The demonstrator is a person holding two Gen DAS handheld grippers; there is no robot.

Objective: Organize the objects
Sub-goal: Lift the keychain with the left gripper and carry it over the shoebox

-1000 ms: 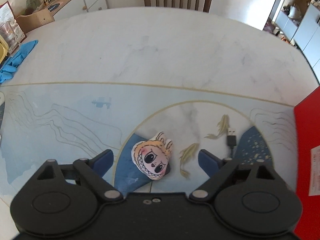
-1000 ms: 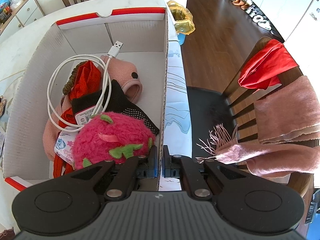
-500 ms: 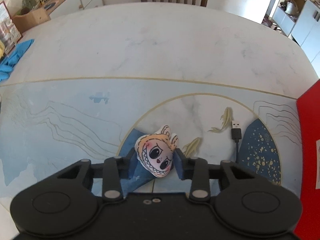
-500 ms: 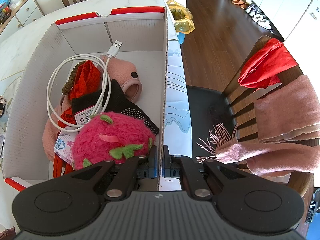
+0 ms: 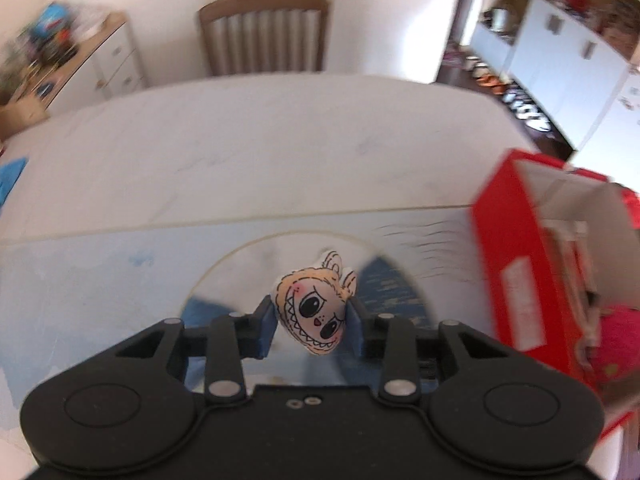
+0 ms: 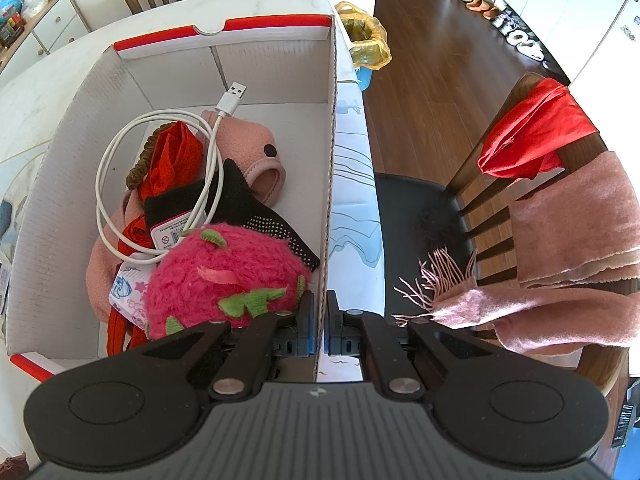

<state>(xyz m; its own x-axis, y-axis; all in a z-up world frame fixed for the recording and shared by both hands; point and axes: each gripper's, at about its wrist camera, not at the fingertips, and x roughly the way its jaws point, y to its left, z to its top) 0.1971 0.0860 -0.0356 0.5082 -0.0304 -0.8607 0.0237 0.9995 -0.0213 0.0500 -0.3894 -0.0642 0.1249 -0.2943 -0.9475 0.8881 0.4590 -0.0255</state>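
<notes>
My left gripper [image 5: 312,322] is shut on a small plush face charm [image 5: 314,312] with big eyes and jagged teeth, held up above the table mat. The red cardboard box [image 5: 516,272] stands to its right. My right gripper [image 6: 320,320] is shut on the box's right wall [image 6: 330,184], pinching the cardboard near its front corner. Inside the box lie a pink dragon-fruit plush [image 6: 228,272], a white USB cable [image 6: 160,176], a pink fleece item [image 6: 248,148], a black glove [image 6: 256,212] and red cloth [image 6: 168,160].
A marble table [image 5: 240,144] with a blue printed mat [image 5: 100,280] lies ahead. A wooden chair [image 5: 264,32] stands at the far side. At the right a chair [image 6: 520,184] carries a pink scarf [image 6: 568,248] and red cloth [image 6: 536,128]. A yellow bag [image 6: 366,38] sits on the floor.
My left gripper closed on the plush face charm, lifted it off the mat and swung right toward the red box. My right gripper kept its hold on the box wall.
</notes>
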